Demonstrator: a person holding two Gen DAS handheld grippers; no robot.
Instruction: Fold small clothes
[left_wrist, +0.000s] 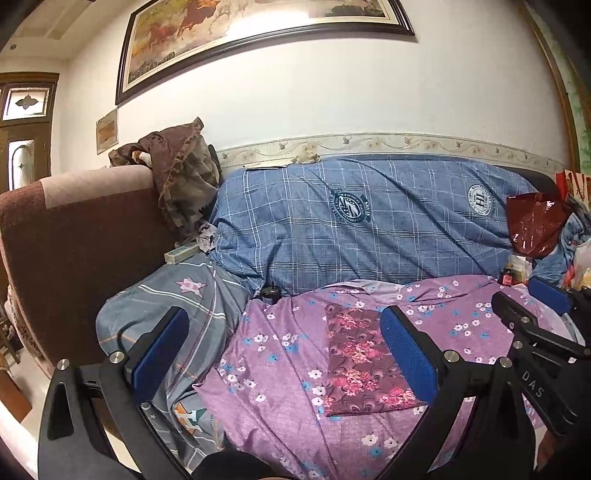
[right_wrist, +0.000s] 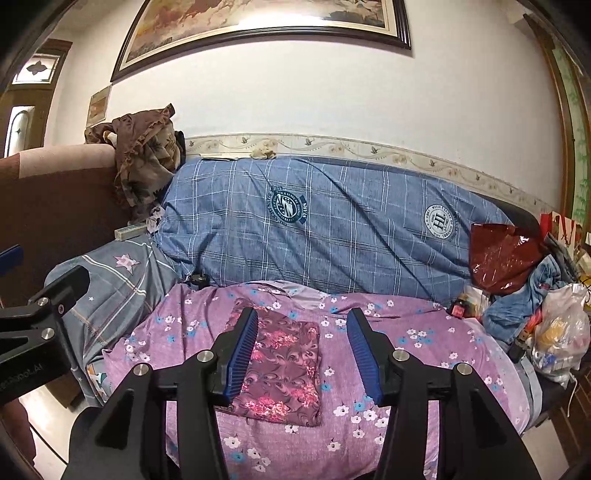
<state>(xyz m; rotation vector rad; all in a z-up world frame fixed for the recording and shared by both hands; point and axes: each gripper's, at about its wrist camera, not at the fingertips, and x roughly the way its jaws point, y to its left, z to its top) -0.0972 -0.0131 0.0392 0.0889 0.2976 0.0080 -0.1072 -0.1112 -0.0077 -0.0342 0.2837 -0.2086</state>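
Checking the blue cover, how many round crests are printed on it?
2: a dark crest near the middle, a white crest toward its right end. Folds could hide more.

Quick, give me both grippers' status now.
Left gripper: open, holding nothing.
Right gripper: open, holding nothing, above the folded floral cloth.

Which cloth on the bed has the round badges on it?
The blue checked quilt rolled along the wall has two round badges. The purple sheet has little white flowers, and the small folded cloth has pink flowers.
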